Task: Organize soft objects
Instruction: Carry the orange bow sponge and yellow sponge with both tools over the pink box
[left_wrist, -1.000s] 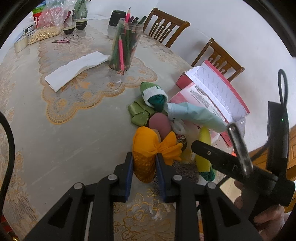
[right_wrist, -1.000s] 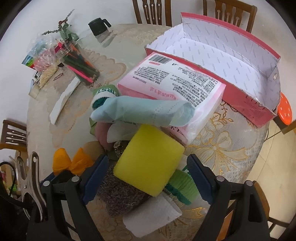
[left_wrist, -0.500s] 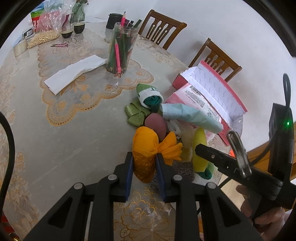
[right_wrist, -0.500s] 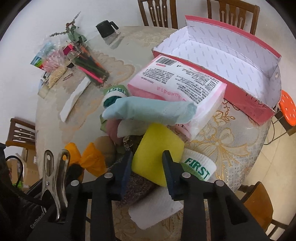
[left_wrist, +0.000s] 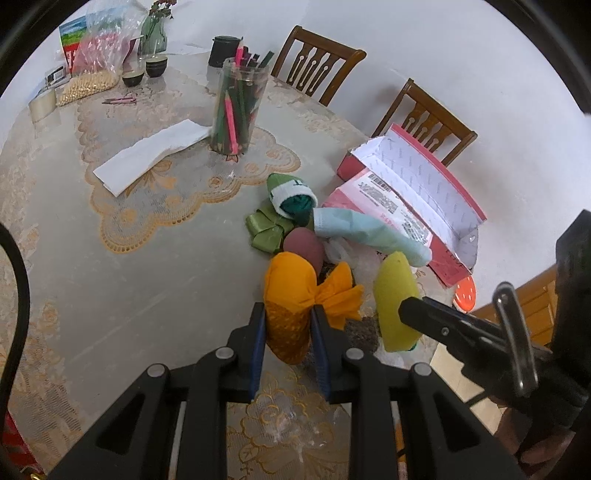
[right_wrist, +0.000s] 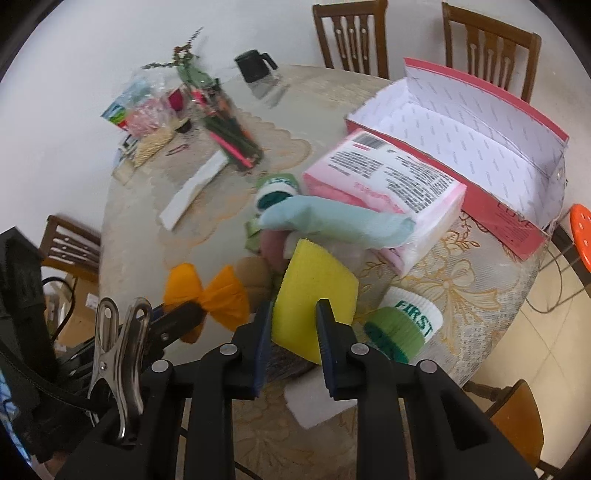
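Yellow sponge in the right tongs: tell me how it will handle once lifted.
The yellow sponge probably squashes easily: the right tongs, which have just been closing, pinch it narrow. It looks porous, so likely light for its size. Its flat faces suggest it won't roll, though the free end may flex.

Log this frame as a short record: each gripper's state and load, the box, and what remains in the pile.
left gripper: shut on orange pouch
right gripper: just closed on yellow sponge
red box: open, nothing seen inside
pile: blue roll resting on pink pack, green socks, maroon pad
table: pencil jar, folded paper
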